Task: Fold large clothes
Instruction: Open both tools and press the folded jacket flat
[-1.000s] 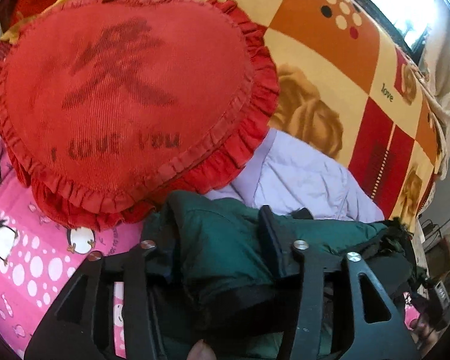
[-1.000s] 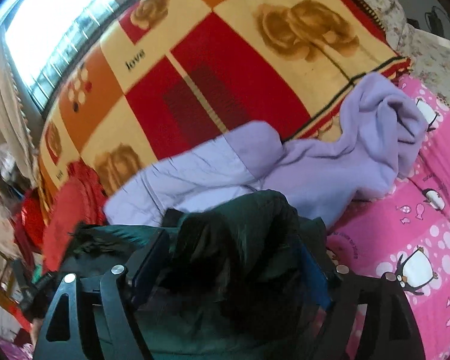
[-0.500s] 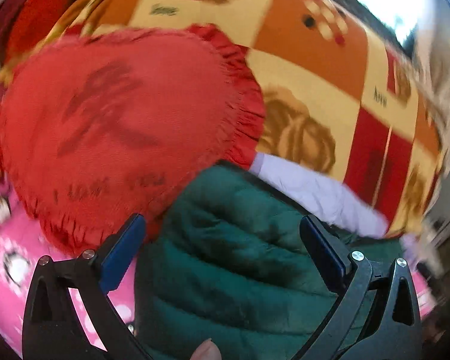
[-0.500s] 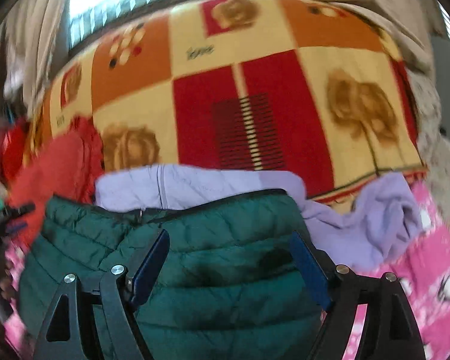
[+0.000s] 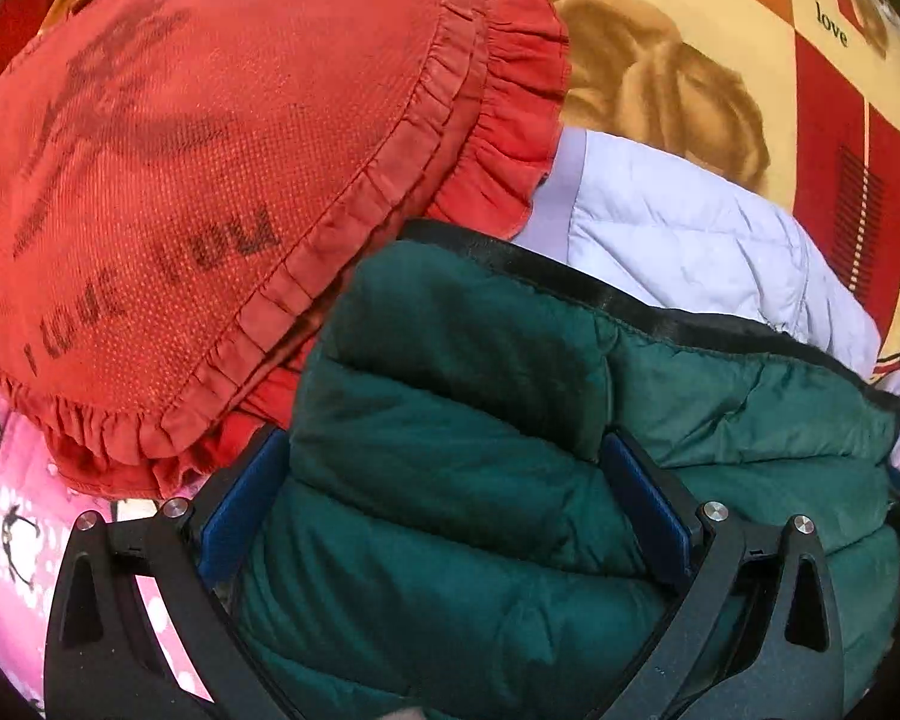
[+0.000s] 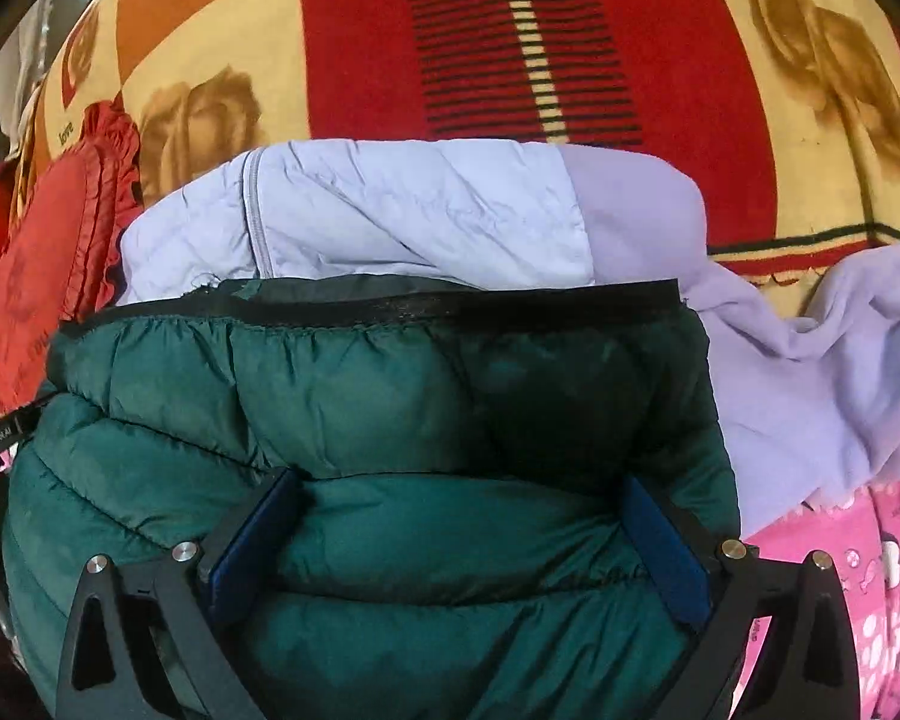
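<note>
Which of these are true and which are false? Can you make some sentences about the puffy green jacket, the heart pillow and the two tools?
1. The green jacket lies in front of a pale lilac jacket. True.
2. The heart pillow is blue. False: it is red, with a frill round its edge.
3. The left tool is wide open over the green jacket. True; its jaws have just been opening.
4. The right tool is squeezed shut on the lilac jacket. False: it is open, over the green jacket.
5. The pink sheet has no pattern. False: it has white dots.
</note>
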Demonstrator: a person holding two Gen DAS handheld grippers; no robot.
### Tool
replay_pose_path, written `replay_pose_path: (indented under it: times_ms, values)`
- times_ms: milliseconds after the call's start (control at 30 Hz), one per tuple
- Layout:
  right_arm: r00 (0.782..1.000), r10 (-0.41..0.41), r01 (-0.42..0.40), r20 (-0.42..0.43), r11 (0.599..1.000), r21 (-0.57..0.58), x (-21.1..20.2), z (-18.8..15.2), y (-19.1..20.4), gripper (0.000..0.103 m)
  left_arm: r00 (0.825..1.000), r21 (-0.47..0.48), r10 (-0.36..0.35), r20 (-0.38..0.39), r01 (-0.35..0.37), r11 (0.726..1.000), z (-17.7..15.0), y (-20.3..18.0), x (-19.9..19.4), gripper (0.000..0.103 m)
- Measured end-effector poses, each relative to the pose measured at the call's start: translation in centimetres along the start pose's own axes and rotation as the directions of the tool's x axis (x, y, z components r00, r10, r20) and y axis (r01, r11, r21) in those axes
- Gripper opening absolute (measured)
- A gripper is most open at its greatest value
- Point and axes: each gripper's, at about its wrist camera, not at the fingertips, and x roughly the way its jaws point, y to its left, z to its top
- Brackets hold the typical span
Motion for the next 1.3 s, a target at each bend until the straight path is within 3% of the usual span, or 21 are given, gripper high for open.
replay_pose_path:
  times_ms: [267,400,500,567,633,667,733,800,867,967,1067,1133,1200,1300]
  values:
    - [0.999,-0.05,0.05,0.003,0.996,-0.069,-0.8,-0.4,1.0,0.103,0.997,-0.023,-0.077,0.013,0.077,0.997,-1.2,1.8,-1.0,0.103]
    - [0.994,-0.052,0.057,0.094,0.997,-0.047,-4.5,0.0,1.8,0.103,0.985,-0.008,-0.056,0.161,0.058,0.998,-1.4,2.0,-5.6,0.102]
    - [0.982,0.022,-0.014,0.189,0.999,-0.043,-9.1,-0.4,4.2,0.103,0.965,0.063,-0.114,0.238,0.101,0.993,-2.0,0.1,-9.3,0.102]
    - [0.977,0.05,-0.04,0.209,0.998,-0.054,-10.5,-1.5,5.8,0.103,0.962,0.137,-0.16,0.223,0.131,0.982,-3.5,-1.8,-10.3,0.102]
    - [0.982,0.005,0.011,0.19,0.996,-0.086,-10.1,-2.9,7.6,0.103,0.973,0.172,-0.132,0.187,0.1,0.98,-4.4,-3.0,-9.2,0.102]
    - [0.985,-0.008,0.024,0.17,0.995,-0.096,-9.3,-3.2,8.2,0.103,0.989,0.189,-0.094,0.119,0.07,0.98,-5.0,-3.5,-7.5,0.102]
    - [0.996,-0.045,0.054,0.074,0.991,-0.126,-6.5,-4.3,8.4,0.103,0.997,0.21,-0.057,0.046,0.046,0.977,-5.7,-3.9,-5.2,0.102]
    - [1.0,-0.021,0.022,0.013,0.993,-0.12,-4.4,-5.4,7.9,0.103,0.998,0.223,-0.046,0.044,0.035,0.974,-6.2,-4.1,-5.3,0.102]
    - [0.999,0.011,-0.005,0.052,0.994,-0.111,-4.3,-6.2,7.4,0.103,0.999,0.227,-0.039,0.034,0.03,0.974,-6.5,-4.2,-5.5,0.102]
    - [1.0,-0.001,0.003,0.022,0.994,-0.109,-5.0,-5.9,7.0,0.103,0.997,0.222,-0.074,0.022,0.068,0.973,-6.3,-3.6,-6.9,0.102]
    - [0.99,0.006,0.003,0.142,0.998,-0.063,-9.0,-5.7,4.6,0.103,0.99,0.183,-0.1,0.098,0.081,0.98,-5.1,-1.2,-10.1,0.102]
    - [0.967,-0.003,0.003,0.253,1.0,0.0,-12.6,-5.9,1.5,0.103,0.989,0.132,-0.087,0.121,0.071,0.989,-4.7,1.8,-11.4,0.102]
    - [0.96,0.031,-0.048,0.279,0.997,0.056,-13.8,-6.5,-1.4,0.103,0.99,0.07,-0.117,0.075,0.112,0.991,-4.6,5.1,-11.1,0.102]
    - [0.974,0.07,-0.106,0.214,0.981,0.164,-12.6,-7.4,-4.9,0.103,0.984,-0.047,-0.177,0.028,0.178,0.983,-5.1,9.2,-10.4,0.102]
